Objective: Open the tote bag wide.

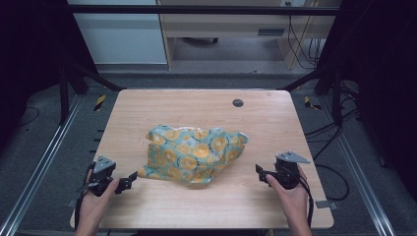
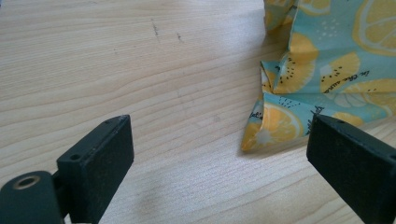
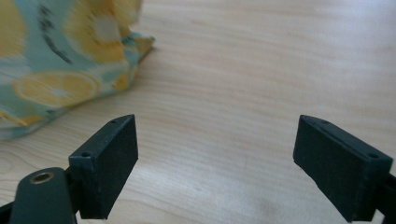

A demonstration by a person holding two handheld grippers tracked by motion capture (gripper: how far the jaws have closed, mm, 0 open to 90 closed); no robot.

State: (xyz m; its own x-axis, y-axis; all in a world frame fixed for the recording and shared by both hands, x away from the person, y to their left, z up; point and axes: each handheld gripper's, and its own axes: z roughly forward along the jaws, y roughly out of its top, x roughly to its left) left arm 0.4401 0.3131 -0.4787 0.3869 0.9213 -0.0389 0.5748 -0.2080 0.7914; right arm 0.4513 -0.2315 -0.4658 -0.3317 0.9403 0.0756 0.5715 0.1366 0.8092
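Observation:
A crumpled teal cloth (image 1: 194, 153) printed with yellow citrus slices lies bunched in the middle of the wooden table (image 1: 196, 105). My left gripper (image 1: 131, 180) rests at the front left, open, its jaws pointing at the cloth's near-left corner without touching it. In the left gripper view that folded corner (image 2: 275, 126) lies just ahead of the right jaw, with bare wood between the jaws (image 2: 219, 168). My right gripper (image 1: 259, 171) is open at the front right, a short way from the cloth. The right gripper view has the cloth (image 3: 60, 70) at its upper left, beyond the open gripper (image 3: 217, 158).
A small dark round grommet (image 1: 238, 103) sits in the table near its far edge. Metal frame rails (image 1: 44, 162) run along both sides of the table, and cables (image 1: 334, 172) lie on the floor to the right.

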